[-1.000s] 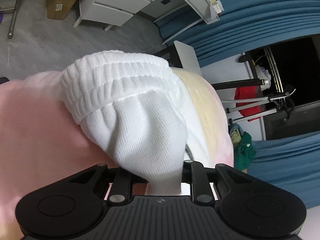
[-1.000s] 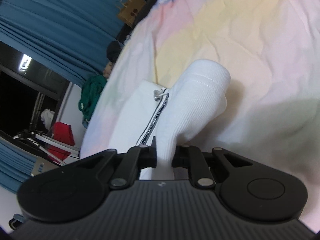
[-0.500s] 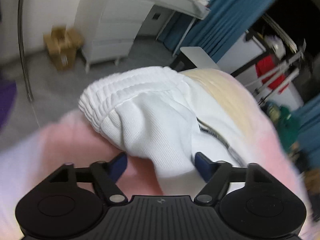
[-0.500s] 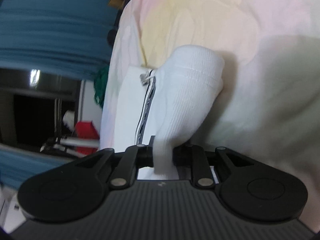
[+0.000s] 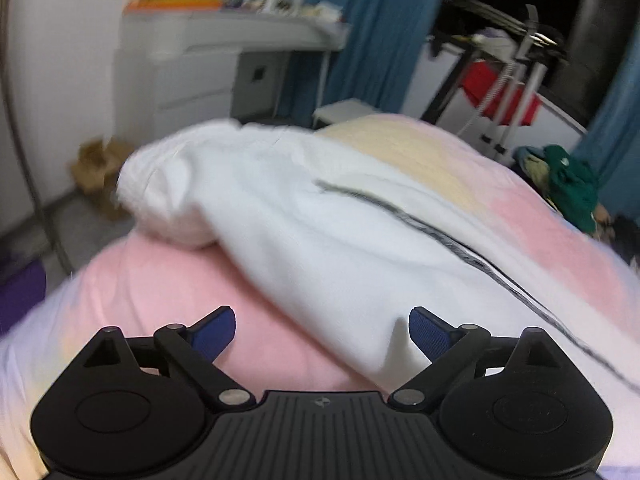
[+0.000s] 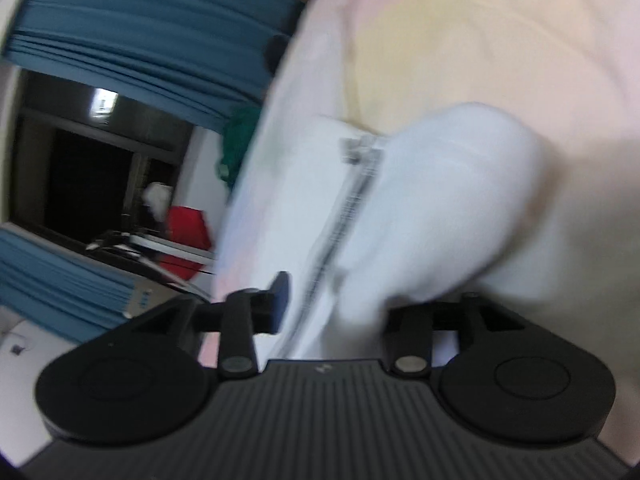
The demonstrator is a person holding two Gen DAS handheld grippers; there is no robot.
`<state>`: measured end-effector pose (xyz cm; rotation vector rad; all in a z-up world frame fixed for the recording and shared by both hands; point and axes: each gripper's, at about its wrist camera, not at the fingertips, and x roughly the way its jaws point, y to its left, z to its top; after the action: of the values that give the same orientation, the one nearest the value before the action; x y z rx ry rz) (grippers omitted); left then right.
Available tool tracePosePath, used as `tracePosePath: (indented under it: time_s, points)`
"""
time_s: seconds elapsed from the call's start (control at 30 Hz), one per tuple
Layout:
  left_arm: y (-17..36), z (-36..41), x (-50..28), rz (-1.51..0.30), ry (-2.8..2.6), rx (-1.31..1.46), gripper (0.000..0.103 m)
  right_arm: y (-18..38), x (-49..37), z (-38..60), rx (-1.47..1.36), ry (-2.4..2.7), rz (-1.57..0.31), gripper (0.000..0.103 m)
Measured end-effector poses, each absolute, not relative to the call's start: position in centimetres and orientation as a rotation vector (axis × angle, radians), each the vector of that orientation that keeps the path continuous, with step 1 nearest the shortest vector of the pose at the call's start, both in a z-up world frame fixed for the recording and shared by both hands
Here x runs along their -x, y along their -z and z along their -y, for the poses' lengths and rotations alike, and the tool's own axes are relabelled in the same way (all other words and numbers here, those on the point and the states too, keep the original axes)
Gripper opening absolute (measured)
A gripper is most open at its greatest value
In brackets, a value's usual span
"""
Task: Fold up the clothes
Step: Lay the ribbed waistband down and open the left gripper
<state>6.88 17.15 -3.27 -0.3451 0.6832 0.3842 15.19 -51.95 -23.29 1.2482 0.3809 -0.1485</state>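
— White garment (image 5: 320,232), was it on the bed?

— Yes. It lay across the bedspread (image 5: 168,280), which was pink near the camera and yellow farther off. A thin dark stripe (image 5: 440,236) ran along it, and its bunched end sat at the near-left edge of the bed, toward the floor.

— What was the left gripper (image 5: 322,330) doing?

— Its jaws were opening, already spread wide, with the blue pads (image 5: 214,330) well apart. A fold of the white cloth reached down between them, but neither pad pressed on it. Nothing was held.

— And the right gripper (image 6: 332,308)?

— Its jaws were opening too, about halfway. White cloth (image 6: 420,208) still sat between them, a rounded fold rising above. The left pad (image 6: 280,300) stood clear of the fabric. The other pad was hidden behind the cloth, so I could not tell whether it touched. The picture was blurred.

— Anything else on the garment there?

— A striped drawcord or trim (image 6: 352,200) ran down it toward the gripper, with a small knotted end at the top.

— And around the bed?

— Blue curtains (image 5: 360,40), a white desk (image 5: 192,64) with clutter on top, a rack with something red (image 5: 496,92) on it, a green heap (image 5: 572,188) at the far side, and a cardboard box (image 5: 96,164) on the floor.
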Motion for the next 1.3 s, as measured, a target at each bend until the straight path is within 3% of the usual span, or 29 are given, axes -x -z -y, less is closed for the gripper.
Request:
tracePosePath:
  time_s: [0.07,0.33,0.43,0.47,0.5,0.57,0.77,1.0,1.3]
  points:
    - [2.8,-16.0,-6.6,-0.635,-0.372,0.293,0.095,23.5,-15.3,52.0,-1.263,0.158,-0.380,0.059]
    - [1.5,-9.9,-6.3,-0.495,-0.219,0.161,0.095,24.8,-15.8,52.7,-1.268,0.181,-0.393,0.055]
    - [2.0,-7.6,-7.5,-0.502,-0.162,0.132,0.095,24.8,-16.1,52.5,-1.256,0.218,-0.384,0.039]
    - [2.4,-7.1,-8.2,-0.511,-0.154,0.119,0.095,24.7,-16.1,52.4,-1.235,0.244,-0.392,0.022]
    - [2.7,-6.7,-8.7,-0.516,-0.152,0.107,0.095,24.6,-16.1,52.3,-1.213,0.271,-0.400,0.014]
    - [3.3,-5.8,-9.8,-0.521,-0.155,0.078,0.095,24.2,-16.1,52.1,-1.168,0.312,-0.409,0.011]
    - [5.3,-4.7,-13.3,-0.522,-0.141,-0.002,0.095,22.2,-15.1,52.0,-1.080,0.355,-0.374,0.010]
    - [9.0,-3.4,-16.3,-0.675,-0.101,-0.093,0.095,21.0,-14.4,52.1,-1.000,0.386,-0.316,0.009]
    - [9.4,-4.6,-16.9,-0.685,-0.065,-0.052,0.095,12.4,-17.1,44.4,-0.500,0.405,-0.251,0.009]
